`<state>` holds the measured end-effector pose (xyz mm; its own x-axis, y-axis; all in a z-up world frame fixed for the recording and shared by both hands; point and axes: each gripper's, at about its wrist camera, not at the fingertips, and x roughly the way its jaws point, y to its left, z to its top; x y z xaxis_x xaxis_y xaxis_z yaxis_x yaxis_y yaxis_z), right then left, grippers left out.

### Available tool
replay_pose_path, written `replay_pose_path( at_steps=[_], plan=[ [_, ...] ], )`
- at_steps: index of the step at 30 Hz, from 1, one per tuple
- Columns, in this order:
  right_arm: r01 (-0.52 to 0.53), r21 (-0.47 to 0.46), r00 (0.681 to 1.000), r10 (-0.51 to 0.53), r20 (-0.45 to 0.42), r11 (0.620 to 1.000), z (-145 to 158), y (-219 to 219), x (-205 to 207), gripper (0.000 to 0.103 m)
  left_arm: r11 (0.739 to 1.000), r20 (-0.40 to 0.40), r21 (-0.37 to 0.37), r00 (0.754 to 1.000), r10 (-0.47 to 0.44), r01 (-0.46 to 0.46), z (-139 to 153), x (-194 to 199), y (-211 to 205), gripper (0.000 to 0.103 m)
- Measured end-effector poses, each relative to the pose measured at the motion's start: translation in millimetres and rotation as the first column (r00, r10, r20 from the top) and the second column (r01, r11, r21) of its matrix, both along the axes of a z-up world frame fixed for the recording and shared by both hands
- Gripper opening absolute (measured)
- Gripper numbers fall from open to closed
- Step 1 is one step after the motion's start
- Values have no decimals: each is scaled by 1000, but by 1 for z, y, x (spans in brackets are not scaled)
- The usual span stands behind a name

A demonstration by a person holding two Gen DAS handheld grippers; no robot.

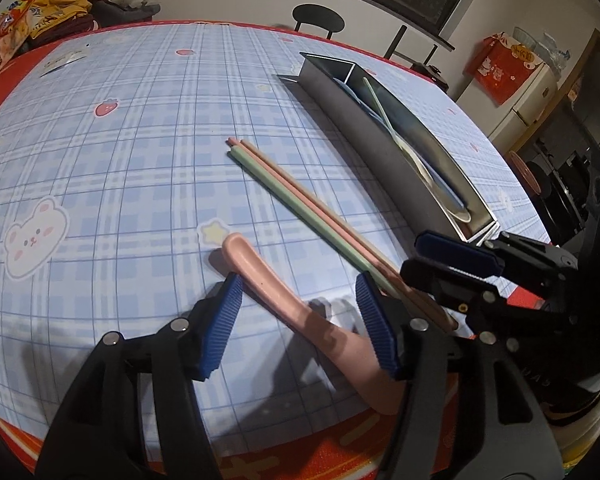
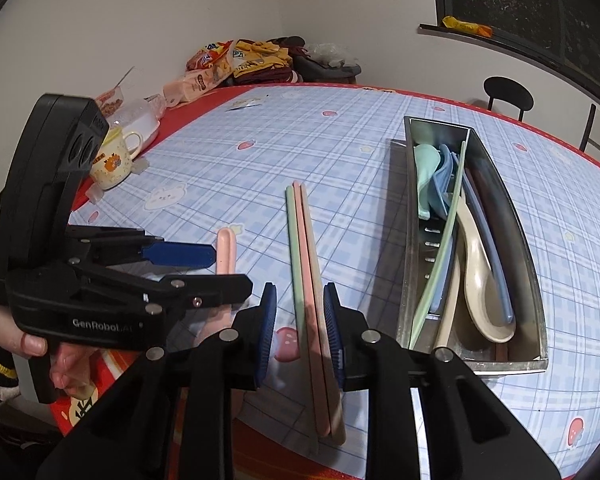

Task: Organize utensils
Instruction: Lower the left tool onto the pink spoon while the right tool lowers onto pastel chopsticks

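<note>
- Left wrist view: the left gripper (image 1: pixel 300 324) hangs over the near bench edge with its jaws about half open. The pink spoon (image 1: pixel 296 312) lies flat between the blue pads, touching neither.
- Right wrist view: the right gripper (image 2: pixel 300 326) has its jaws narrowed around the near ends of the chopsticks (image 2: pixel 309 304). The right pad touches the pink stick, but a gap shows at the left pad, so I cannot tell if they are truly clamped.
- A hand (image 2: pixel 32 344) holds the left gripper at the left of this view.
- The chopsticks, one green and the rest pink, lie side by side on the bench (image 2: pixel 228 168), running from the near edge toward the far side, just right of the spoon.
- Right of them, and apart from them, stands a long metal tray (image 2: pixel 539 300). It holds a cream spoon (image 2: pixel 479 276), blue and mint utensils and a green stick.
- Far left sits a mug (image 2: pixel 114 162), with snack bags (image 2: pixel 228 64) piled at the far corner.
- A black chair (image 2: pixel 507 94) stands behind the far edge.
</note>
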<state>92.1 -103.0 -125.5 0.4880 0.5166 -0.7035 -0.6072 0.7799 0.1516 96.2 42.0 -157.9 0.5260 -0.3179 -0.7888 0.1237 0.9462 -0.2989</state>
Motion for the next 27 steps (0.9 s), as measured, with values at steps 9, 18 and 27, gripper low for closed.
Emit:
replay_pose_path(
  at_steps=[9,18,27],
  plan=[
    [-2,4,1000,2,-3,1000,-2,0,1,24,1000,2,24,1000,12,-12,-1,15,0,48],
    [-1,18,1000,1,-3,1000,-2,-3,-1,18,1000,-3,-20,1000,21,-21,-3,11,13,38],
    [-12,34,1000,12,-5,999,-4,-5,-4,17,996,-12,-75,998,54,-55,-6,1,20,39]
  ],
)
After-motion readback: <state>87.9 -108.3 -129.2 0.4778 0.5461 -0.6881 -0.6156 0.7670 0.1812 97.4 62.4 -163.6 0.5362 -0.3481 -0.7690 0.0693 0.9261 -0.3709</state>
